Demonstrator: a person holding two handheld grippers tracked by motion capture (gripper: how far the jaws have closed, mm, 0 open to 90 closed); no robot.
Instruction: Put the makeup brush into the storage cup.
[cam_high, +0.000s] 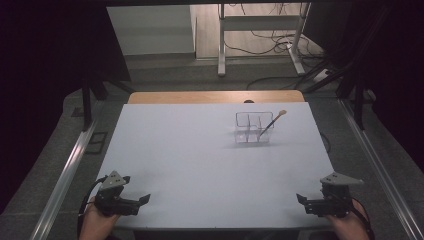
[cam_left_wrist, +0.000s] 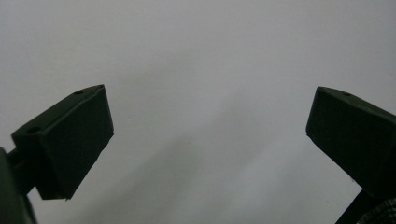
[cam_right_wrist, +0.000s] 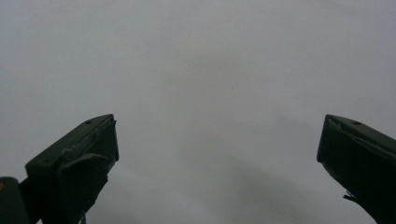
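In the high view the left tool (cam_high: 142, 200) sits at the lower left of the frame, low over the near edge of the white bench (cam_high: 200, 165), with the person's hand (cam_high: 95, 222) behind it at the bottom edge. The right tool (cam_high: 302, 200) mirrors it at the lower right, and its hand (cam_high: 347, 225) also comes in from the bottom. The two tools point inward, toward each other, and are well apart.

Both tools are spread wide and have hold of nothing. In the left gripper view the left tool (cam_left_wrist: 210, 126) shows its two black jaws at the frame's left and right sides, with bare white bench between them (a faint shadow runs across the lower middle). The right gripper view gives the same for the right tool (cam_right_wrist: 217, 140): jaws far apart, plain pale surface in the gap.

The clear divided box (cam_high: 252, 128) stands on the bench in the upper right part of the high view, well away from both tools and nearer the right one's side. A thin stick with a pale rounded tip (cam_high: 272, 122) leans in its right-hand compartment, the tip tilted up and to the right, past the box's rim.

Beyond the bench's far edge, at the top of the frame, a metal frame (cam_high: 260, 35) and loose cables (cam_high: 270, 45) lie on the floor.
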